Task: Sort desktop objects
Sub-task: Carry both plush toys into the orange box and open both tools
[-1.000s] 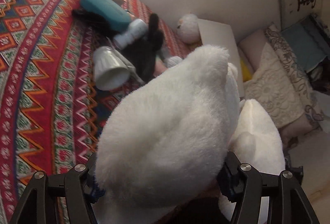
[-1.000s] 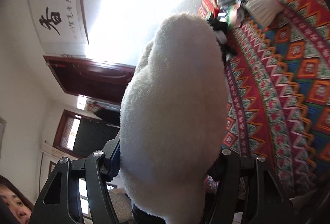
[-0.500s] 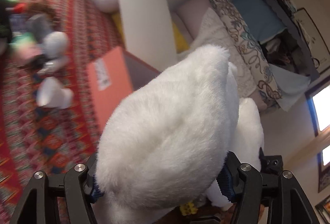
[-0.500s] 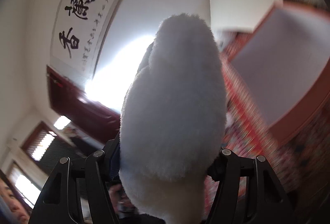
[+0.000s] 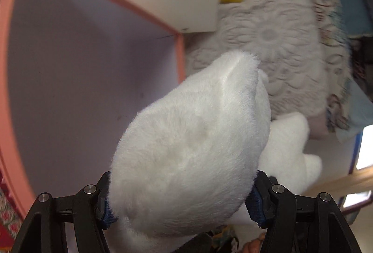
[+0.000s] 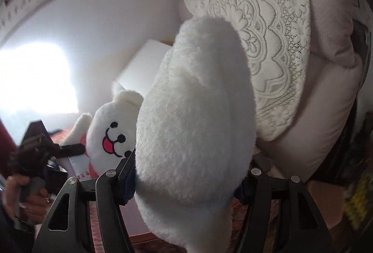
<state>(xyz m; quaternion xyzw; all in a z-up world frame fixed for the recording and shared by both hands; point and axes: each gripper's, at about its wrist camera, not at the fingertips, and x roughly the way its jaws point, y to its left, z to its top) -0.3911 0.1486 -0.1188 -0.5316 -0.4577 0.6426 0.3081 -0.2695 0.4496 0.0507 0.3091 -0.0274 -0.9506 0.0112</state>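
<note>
Both grippers pinch the white plush toy, the left gripper with one soft limb bulging between its fingers above the orange box, the right gripper likewise clamping what looks like another limb ahead of its fingers, the lace pillow beyond.

A white plush toy with a smiling face and pink tongue is held up by two limbs, above a pink box.
</note>
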